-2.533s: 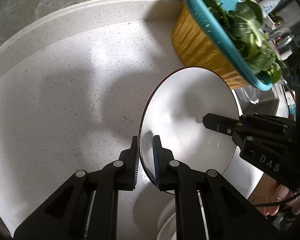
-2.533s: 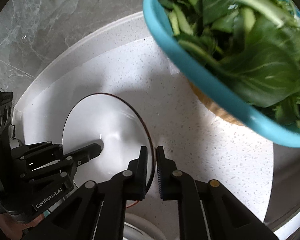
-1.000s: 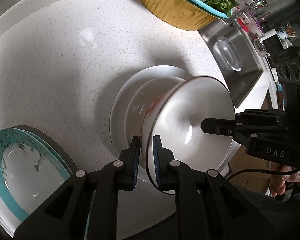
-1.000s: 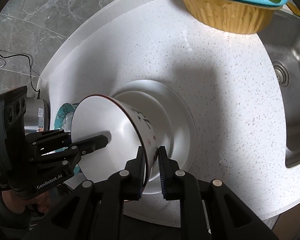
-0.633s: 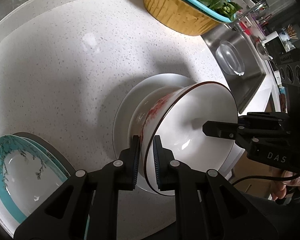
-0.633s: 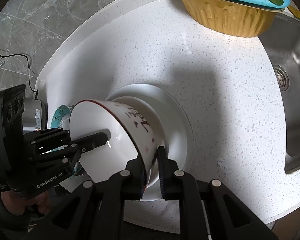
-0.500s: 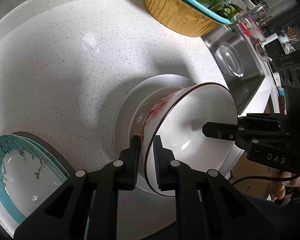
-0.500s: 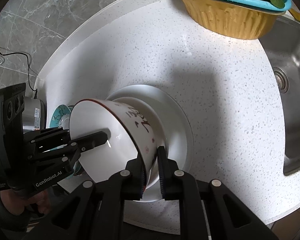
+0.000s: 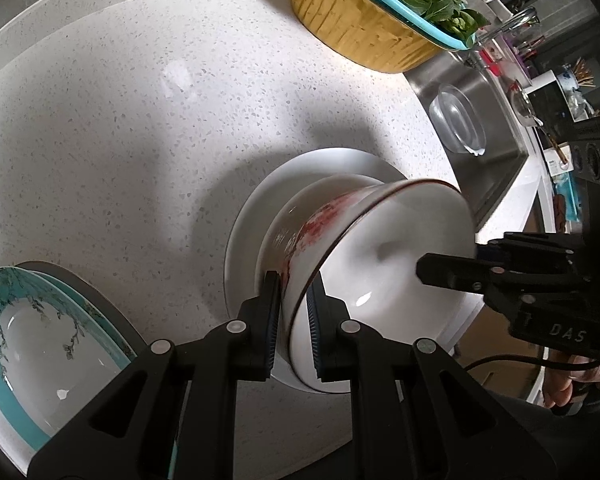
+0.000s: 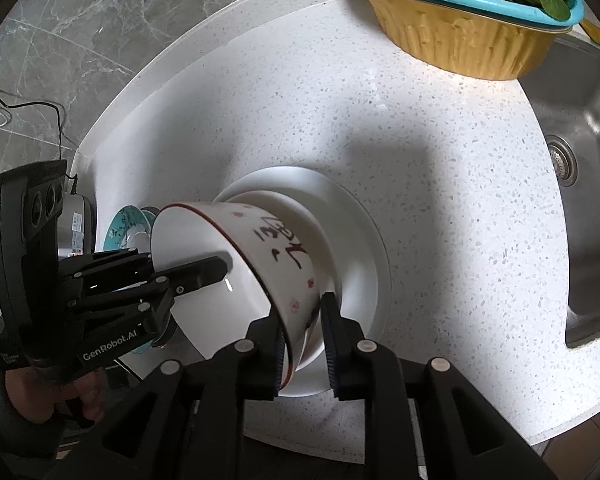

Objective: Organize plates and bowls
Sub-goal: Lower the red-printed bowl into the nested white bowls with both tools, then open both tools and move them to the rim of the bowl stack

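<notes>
1. The white ceramic bowl with a red rim [image 9: 396, 264] sits tilted on the round white plate [image 10: 360, 224] on the speckled white surface [image 9: 140, 128].
2. The left tool [image 9: 294, 318] pinches the bowl's rim.
3. The right tool [image 10: 304, 340] has just been opening; its jaws straddle the opposite rim, the outer pad apart from the wall.

Bright daylight, soft shadows, fisheye warping.

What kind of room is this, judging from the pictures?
Most likely a home kitchen: a speckled white countertop, a steel sink set into it, and a basket of leafy greens standing beside stacked dishes.
</notes>
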`<state>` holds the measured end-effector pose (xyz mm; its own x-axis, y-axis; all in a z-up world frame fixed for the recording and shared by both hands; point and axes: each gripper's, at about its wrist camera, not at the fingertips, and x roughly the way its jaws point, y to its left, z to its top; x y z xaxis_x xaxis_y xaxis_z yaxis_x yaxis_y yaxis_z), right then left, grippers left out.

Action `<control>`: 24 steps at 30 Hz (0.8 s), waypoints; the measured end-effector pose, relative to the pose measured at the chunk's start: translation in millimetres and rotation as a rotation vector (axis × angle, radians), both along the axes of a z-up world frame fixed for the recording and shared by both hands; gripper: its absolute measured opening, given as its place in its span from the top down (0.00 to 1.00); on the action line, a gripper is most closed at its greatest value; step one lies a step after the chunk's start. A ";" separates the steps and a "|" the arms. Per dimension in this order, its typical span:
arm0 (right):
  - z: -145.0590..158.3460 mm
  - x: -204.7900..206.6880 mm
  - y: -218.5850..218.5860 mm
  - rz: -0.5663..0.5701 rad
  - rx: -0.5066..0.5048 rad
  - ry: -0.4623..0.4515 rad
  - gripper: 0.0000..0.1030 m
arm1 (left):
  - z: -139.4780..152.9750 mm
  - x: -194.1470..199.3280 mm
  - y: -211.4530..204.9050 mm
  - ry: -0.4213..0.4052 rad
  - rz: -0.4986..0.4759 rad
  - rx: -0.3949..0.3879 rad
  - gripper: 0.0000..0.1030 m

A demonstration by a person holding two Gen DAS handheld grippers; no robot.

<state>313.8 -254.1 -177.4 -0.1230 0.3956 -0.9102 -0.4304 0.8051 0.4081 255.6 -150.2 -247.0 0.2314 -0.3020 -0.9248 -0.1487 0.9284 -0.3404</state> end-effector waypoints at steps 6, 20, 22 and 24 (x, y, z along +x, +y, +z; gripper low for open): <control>11.0 3.6 -6.5 -0.003 -0.009 -0.040 0.71 | 0.9 4.1 -1.1 -0.006 -0.007 0.014 0.88; 31.0 18.8 -37.6 -0.094 0.137 -0.077 0.48 | 27.2 -12.7 16.1 -0.122 0.097 -0.040 0.41; 37.8 24.3 -52.7 -0.123 0.200 -0.107 0.27 | 41.3 -25.6 26.2 -0.194 0.171 -0.031 0.19; 39.1 29.3 -70.5 -0.137 0.257 -0.120 0.21 | 50.7 -40.2 36.9 -0.246 0.255 -0.056 0.19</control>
<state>343.0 -324.7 -138.3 0.0498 0.6203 -0.7827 -0.3825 0.7358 0.5588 215.4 -113.3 -196.3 0.5199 -0.2541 -0.8156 -0.2807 0.8509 -0.4440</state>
